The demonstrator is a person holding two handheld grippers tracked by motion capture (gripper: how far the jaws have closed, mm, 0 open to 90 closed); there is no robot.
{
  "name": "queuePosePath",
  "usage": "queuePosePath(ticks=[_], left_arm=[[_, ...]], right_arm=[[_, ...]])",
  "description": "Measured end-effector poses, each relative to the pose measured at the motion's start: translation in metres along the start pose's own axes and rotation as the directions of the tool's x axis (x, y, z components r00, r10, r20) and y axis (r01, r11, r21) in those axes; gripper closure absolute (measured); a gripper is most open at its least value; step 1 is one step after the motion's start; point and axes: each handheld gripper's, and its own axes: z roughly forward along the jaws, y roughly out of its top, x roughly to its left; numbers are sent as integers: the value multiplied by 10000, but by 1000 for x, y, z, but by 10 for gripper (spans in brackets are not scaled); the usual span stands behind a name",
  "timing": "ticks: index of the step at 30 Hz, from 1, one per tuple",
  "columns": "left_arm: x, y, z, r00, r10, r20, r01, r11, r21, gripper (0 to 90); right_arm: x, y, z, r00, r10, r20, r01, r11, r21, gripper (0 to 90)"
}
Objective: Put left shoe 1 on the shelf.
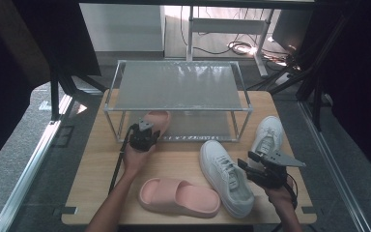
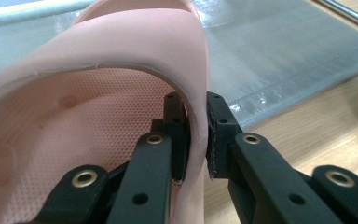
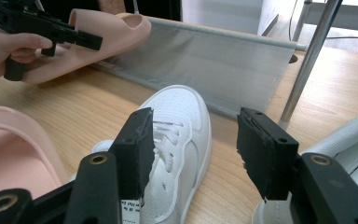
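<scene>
Left claw (image 2: 196, 135) clamped tight; right claw (image 3: 193, 149) jaws spread wide.

High view looks down; both close tongs views share the pink slipper (image 2: 98, 70)

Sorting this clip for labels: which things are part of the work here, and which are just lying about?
In the job: pink slipper clamped by left gripper; shoe rack.
Lying about: second pink slipper, two white sneakers, open right gripper.

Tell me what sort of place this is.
Probably a lab or workshop set up for recording: a small wooden table with a metal shoe rack, dark curtains around it, and loose cables by a desk frame behind.
</scene>
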Motion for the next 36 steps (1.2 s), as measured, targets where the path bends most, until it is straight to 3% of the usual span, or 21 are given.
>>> queuePosePath(ticks=[10,16,22,30,32,33,36], left_arm=[[-2,7,15,9999,117,-45,-117,9999,4,811],[-1,4,23,9998,-90,-171,93,9998,197,807],[3,3,26,9982,-149,-584,167,9994,303,806],[4,2,29,9978,-229,-629,243,9994,227,800],[4,2,28,9980,-226,-598,242,9993,267,734],[3,2,27,9979,-224,-611,243,9992,310,643],[0,4,20,9981,51,-618,-30,9994,341,533]], right_arm=[[0,-1,1,10000,-10,2,10,10000,29,461],[-1,-1,1,10000,9,-3,-9,10000,51,461],[-1,-1,1,10000,23,0,-23,10000,41,461],[0,-1,2,10000,-12,-6,12,10000,74,461],[0,-1,2,10000,14,5,-14,10000,72,461],[0,-1,1,10000,-2,9,2,10000,64,461],[0,-1,1,10000,7,7,-7,10000,46,461]])
